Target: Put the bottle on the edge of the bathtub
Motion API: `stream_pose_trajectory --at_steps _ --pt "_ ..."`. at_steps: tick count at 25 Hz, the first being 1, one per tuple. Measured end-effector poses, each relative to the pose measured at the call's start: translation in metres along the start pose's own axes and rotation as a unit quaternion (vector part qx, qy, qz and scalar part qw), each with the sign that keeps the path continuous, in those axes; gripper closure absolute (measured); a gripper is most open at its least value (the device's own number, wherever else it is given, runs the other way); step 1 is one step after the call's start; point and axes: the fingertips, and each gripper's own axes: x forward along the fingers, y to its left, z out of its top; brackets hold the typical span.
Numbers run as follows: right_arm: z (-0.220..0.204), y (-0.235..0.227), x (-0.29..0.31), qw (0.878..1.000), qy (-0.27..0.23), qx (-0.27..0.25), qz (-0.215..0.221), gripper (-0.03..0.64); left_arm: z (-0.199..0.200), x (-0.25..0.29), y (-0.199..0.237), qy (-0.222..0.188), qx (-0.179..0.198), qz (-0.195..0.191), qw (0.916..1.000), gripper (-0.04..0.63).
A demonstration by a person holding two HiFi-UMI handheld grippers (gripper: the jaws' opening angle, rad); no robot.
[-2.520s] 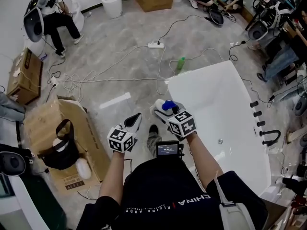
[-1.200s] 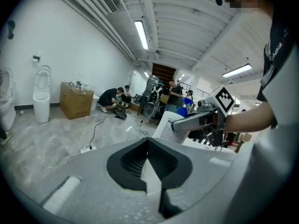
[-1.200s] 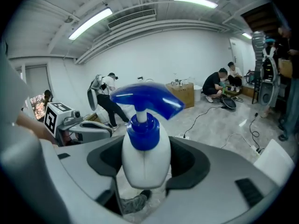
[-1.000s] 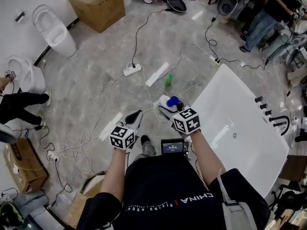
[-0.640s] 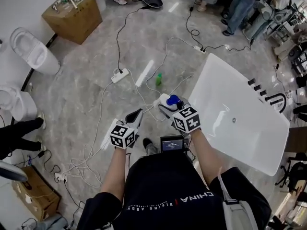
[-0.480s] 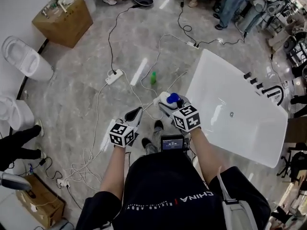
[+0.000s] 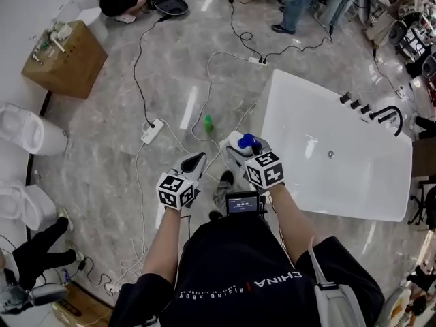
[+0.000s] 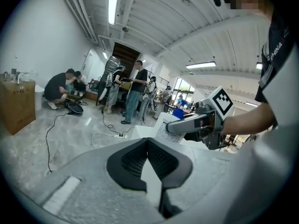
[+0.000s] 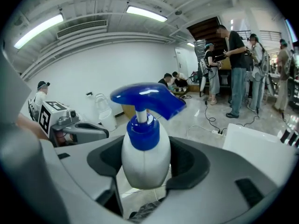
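A white pump bottle (image 9: 145, 160) with a blue pump head (image 7: 246, 141) stands upright between my right gripper's jaws. The right gripper (image 7: 242, 148) (image 9: 147, 164) is shut on the bottle's body and hangs over the floor just left of the white bathtub (image 7: 354, 176). The tub's near rim (image 7: 267, 125) lies a short way to the right of the bottle. My left gripper (image 7: 193, 162) (image 8: 147, 146) hangs beside the right one at the left, shut, with nothing between its pads.
A green bottle (image 7: 208, 123) stands on the grey floor ahead, among cables and a power strip (image 7: 151, 131). Black taps (image 7: 381, 114) sit at the tub's far end. At the left are a cardboard box (image 7: 65, 58) and toilets (image 7: 20, 128). People stand and crouch at the far side.
The view has swung round: the bathtub now lies level at my right and the green bottle has slid down toward me. Both grippers keep their pose, the bottle still held.
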Motion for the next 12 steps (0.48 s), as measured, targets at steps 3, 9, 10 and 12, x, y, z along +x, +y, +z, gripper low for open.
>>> stream_pose_trajectory --at_steps 3,9,10,12 --pt "0.023 -0.031 0.014 1.000 -0.014 0.019 -0.019 0.341 0.023 0.032 0.021 0.013 0.014 -0.017 0.9997 0.586" --pt "0.054 -0.085 0.023 0.997 -0.031 0.037 -0.052 0.341 0.067 0.094 0.041 0.018 0.039 -0.053 0.9977 0.586" --pt "0.058 -0.092 0.025 0.997 -0.031 0.037 -0.056 0.341 0.072 0.101 0.043 0.018 0.040 -0.056 0.9974 0.586" --pt "0.064 -0.103 0.025 0.997 -0.032 0.041 -0.065 0.341 0.079 0.114 0.046 0.021 0.043 -0.068 0.9966 0.586"
